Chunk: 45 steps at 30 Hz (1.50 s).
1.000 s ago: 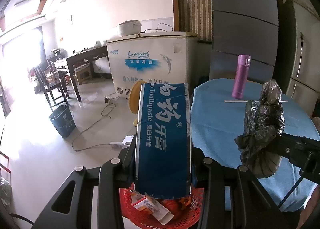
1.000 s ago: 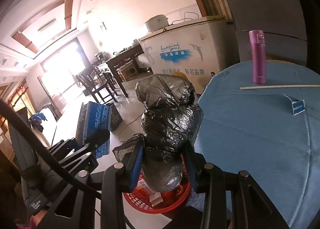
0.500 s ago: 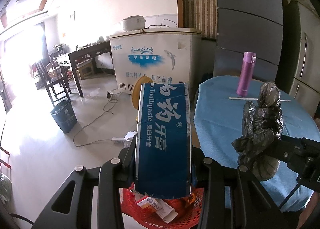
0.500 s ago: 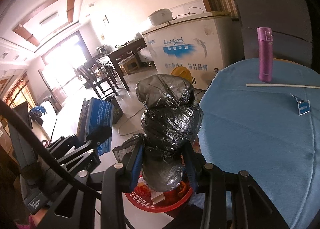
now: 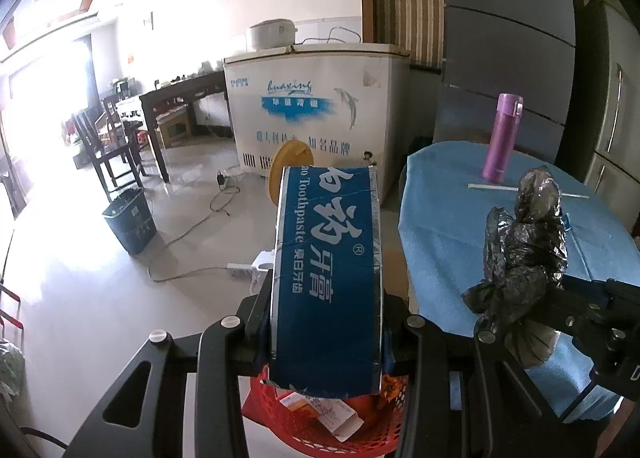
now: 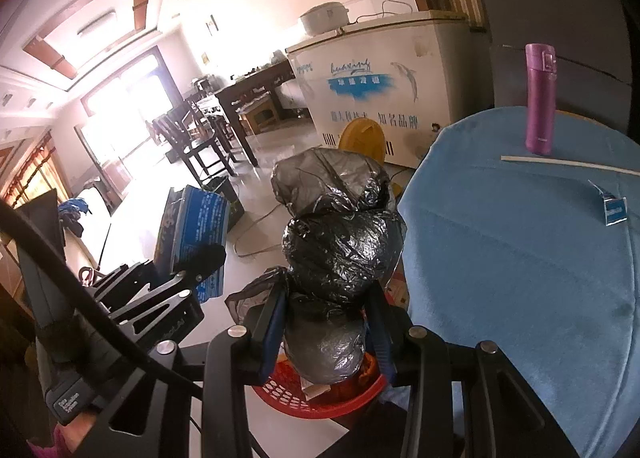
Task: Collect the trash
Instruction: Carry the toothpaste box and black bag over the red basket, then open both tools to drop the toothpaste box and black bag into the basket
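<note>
Currently my left gripper (image 5: 324, 332) is clamped tight on the blue toothpaste box (image 5: 326, 270); both pads press its long sides and it stands up out of the jaws, tilted slightly. My right gripper (image 6: 326, 332) is closed on the crumpled black plastic bag (image 6: 336, 254), gripping its lower bulge with the rest bulging above the fingers.

Below both sets of jaws sits the red mesh basket (image 5: 280, 410), with a small carton (image 5: 320, 412) and other scraps already in it. From the right wrist view the basket (image 6: 280, 390) is directly under the bag, partly hidden by it. Neither item touches the basket.

Right of the jaws is the table with the blue cloth (image 6: 520, 258). On it, well beyond the jaws: a purple flask (image 6: 540, 98) standing upright, a white stick (image 6: 568, 164) lying just in front of it, and a small blue-and-white wrapper (image 6: 612, 208) nearer the edge.

Farther out, a white chest freezer (image 5: 316, 114) and a dark bin (image 5: 130, 220) on the floor.
</note>
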### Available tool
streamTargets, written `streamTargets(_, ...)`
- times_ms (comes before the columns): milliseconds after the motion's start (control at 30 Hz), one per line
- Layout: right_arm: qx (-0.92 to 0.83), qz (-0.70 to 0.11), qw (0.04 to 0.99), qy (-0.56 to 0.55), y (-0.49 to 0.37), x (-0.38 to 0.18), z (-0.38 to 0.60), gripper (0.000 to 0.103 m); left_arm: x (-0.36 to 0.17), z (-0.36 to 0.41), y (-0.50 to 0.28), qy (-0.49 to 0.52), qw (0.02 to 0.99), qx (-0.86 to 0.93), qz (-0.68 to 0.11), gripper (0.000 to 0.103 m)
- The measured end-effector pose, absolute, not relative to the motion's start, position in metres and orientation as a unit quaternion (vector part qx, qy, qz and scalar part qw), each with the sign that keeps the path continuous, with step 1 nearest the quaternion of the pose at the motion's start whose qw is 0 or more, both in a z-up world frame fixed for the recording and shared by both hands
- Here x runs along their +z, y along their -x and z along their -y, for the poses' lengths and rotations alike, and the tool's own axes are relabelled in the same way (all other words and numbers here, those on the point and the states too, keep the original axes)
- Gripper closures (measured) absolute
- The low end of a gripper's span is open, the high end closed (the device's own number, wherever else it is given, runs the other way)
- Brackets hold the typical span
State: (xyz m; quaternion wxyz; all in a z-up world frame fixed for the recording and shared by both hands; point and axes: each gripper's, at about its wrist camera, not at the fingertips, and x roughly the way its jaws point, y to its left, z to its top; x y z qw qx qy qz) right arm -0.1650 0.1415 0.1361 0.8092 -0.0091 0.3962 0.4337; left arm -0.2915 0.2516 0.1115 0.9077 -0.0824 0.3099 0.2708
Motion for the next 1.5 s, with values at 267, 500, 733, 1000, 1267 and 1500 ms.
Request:
streamTargets(267, 0.429, -0.414, 0.803, 0.018, 0.151, 0.126, -0.160, 0.061, 0.094, -0.261, 0.284, 0.092, 0.899, 0.268, -0.335, 0.060)
streamTargets(500, 0.421, -0.434, 0.796, 0.024, 0.135, 0.109, -0.179, 0.061, 0.079, -0.271, 0.279, 0.101, 0.890, 0.267, -0.357, 0.060)
streamTargets(733, 0.414, -0.447, 0.792, 0.034, 0.116, 0.094, -0.200, 0.060, 0.066, -0.279, 0.275, 0.112, 0.882, 0.263, -0.375, 0.060)
streamTargets(1000, 0.409, -0.450, 0.793, 0.038, 0.104, 0.084, -0.222, 0.060, 0.058, -0.284, 0.276, 0.115, 0.877, 0.261, -0.387, 0.060)
streamTargets(1267, 0.407, -0.434, 0.804, 0.006, 0.094, 0.091, -0.220, 0.058, 0.058, -0.285, 0.276, 0.113, 0.876, 0.262, -0.390, 0.057)
streamTargets(1500, 0.396, -0.421, 0.816, -0.005, 0.100, 0.095, -0.200, 0.058, 0.063, -0.275, 0.274, 0.102, 0.880, 0.258, -0.387, 0.052)
